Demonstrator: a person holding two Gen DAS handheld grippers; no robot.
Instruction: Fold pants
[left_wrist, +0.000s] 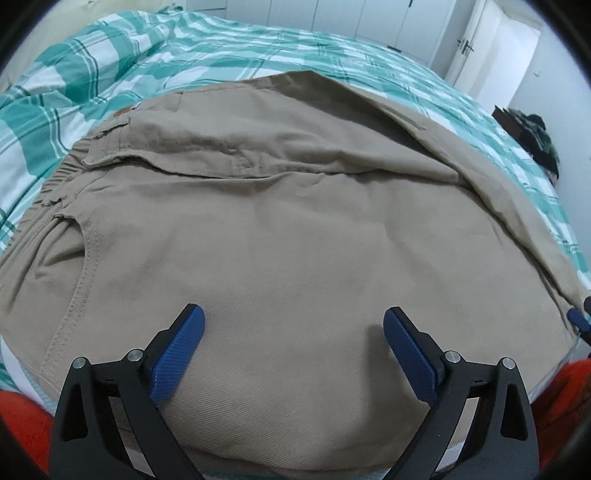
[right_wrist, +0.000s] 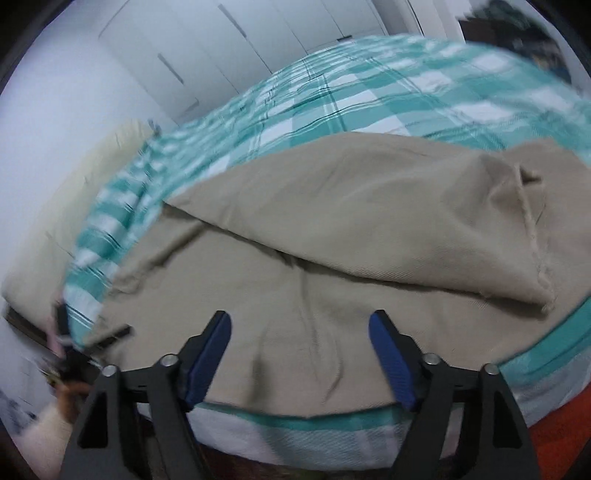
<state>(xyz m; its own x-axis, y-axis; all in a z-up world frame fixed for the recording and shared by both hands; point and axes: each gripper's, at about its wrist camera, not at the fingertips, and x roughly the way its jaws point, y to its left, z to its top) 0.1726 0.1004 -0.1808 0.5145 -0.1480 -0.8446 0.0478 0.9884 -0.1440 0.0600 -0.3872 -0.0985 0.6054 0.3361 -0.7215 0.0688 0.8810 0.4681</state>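
While the khaki pants lie across the bed, the left tool and right tool are angled downward over them, jaws spread wide, nothing gripped.

One pair of khaki pants is counted, spread ahead of the left hand-held gripper; the same pair is seen ahead of the right hand-held gripper. Two hand-held grippers are counted, each with two blue-padded fingers. One bed is noted beneath, with one green-and-white checked cover. One cream pillow is seen far left of the right hand-held gripper. One door handle is counted far ahead and right of the left hand-held gripper.
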